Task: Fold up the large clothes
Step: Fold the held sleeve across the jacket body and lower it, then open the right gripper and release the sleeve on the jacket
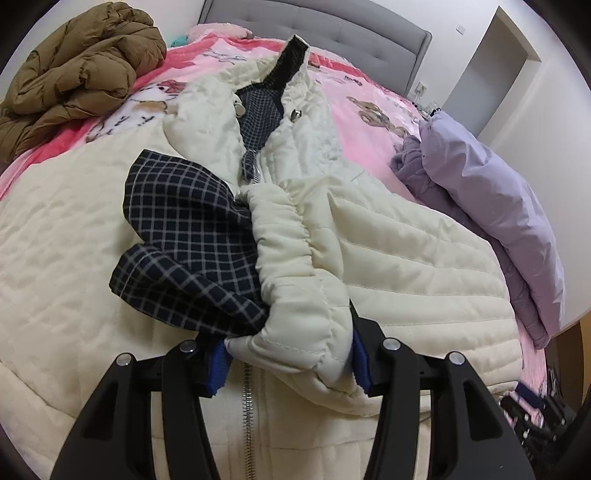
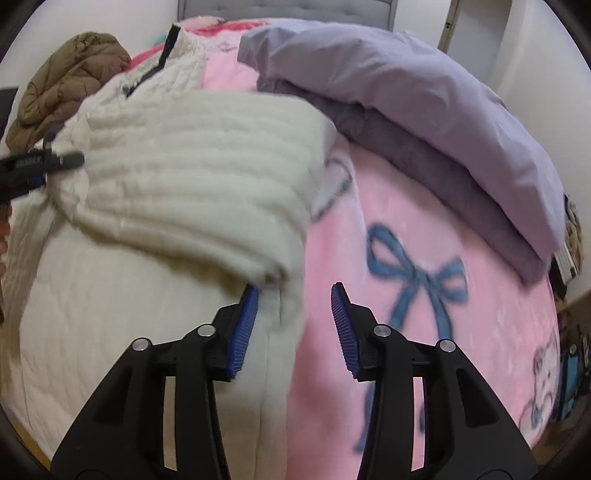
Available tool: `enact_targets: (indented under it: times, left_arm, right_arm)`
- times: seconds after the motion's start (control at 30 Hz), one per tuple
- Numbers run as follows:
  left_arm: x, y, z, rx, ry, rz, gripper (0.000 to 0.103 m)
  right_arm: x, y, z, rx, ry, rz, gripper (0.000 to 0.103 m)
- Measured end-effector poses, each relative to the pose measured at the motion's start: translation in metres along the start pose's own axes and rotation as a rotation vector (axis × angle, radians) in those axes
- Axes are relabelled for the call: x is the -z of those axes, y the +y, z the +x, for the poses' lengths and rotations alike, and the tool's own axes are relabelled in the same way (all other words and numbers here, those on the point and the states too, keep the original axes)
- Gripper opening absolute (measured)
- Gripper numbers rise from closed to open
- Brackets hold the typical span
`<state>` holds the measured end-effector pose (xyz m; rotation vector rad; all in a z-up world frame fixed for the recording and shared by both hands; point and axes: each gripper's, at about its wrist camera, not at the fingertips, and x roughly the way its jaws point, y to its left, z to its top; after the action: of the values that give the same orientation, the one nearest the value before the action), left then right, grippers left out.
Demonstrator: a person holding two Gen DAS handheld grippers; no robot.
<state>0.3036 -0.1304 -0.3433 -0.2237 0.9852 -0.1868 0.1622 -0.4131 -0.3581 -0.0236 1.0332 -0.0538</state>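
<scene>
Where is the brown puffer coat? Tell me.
The brown puffer coat lies bunched at the far left of the bed near the grey headboard, left of the cream jacket.

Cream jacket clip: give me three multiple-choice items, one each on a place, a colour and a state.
1. Where does the brown coat lie?
A. far left of the bed
B. on the lilac pile
C. on the floor

2. What colour is the bow on the blanket?
A. red
B. blue
C. green

3. What do the left tongs hold?
A. nothing
B. the cream jacket by its cuff
C. the brown coat

Answers: 1 A, it is heaped at the far left, by the headboard; 2 B, the bow is blue on pink; 3 B, the cuff sits squeezed between the blue pads.
</scene>
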Motion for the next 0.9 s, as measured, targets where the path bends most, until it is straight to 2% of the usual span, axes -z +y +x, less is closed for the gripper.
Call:
enact_targets:
  times: [0.17,0.27,0.33,0.37,0.4,0.43,0.5,0.57,0.67,0.73,0.77,0.9]
  left_arm:
    - [-0.001,0.001,0.0,-0.001,0.011,-0.001,0.052]
    - [-0.001,-0.001,0.0,-0.008,0.013,-0.001,0.052]
    - [-0.002,-0.002,-0.002,-0.011,0.012,-0.007,0.052]
    - [-0.002,-0.002,-0.002,-0.013,0.01,-0.01,0.052]
    - [-0.002,-0.003,-0.004,-0.013,0.005,-0.016,0.052]
    - [-0.002,-0.003,-0.006,-0.007,-0.003,-0.033,0.052]
    - [0.001,-0.002,-0.006,-0.002,-0.002,-0.077,0.052]
    - [0.01,-0.003,0.002,-0.019,0.041,-0.107,0.052]
    - [0.018,-0.011,0.009,-0.058,0.034,-0.044,0.052]
    - [0.018,-0.013,0.013,-0.072,0.034,-0.01,0.052]
    - [0.018,-0.011,0.013,-0.067,0.028,-0.008,0.052]
    - [0.014,-0.008,0.006,-0.065,0.016,0.011,0.053]
  right_arm:
    - [0.002,-0.003,0.001,-0.051,-0.005,0.101,0.027]
    - [-0.004,0.005,0.007,-0.02,-0.034,0.038,0.028]
    - [-0.01,0.016,0.009,0.039,-0.045,-0.056,0.022]
    - [-0.011,0.016,0.008,0.053,-0.05,-0.068,0.015]
    - [-0.011,0.013,0.003,0.057,-0.066,-0.054,0.014]
    - [-0.011,0.006,-0.001,0.039,-0.078,-0.012,0.013]
    - [-0.008,-0.013,0.004,-0.025,-0.039,0.126,0.013]
    - [-0.004,-0.027,0.016,-0.068,0.008,0.247,0.013]
    - [-0.003,-0.033,0.034,-0.075,0.055,0.311,0.014]
    - [-0.008,-0.026,0.034,-0.039,0.078,0.259,0.017]
    - [-0.01,-0.025,0.031,-0.036,0.073,0.237,0.023]
    - [-0.015,-0.032,-0.001,-0.1,0.024,0.206,0.027]
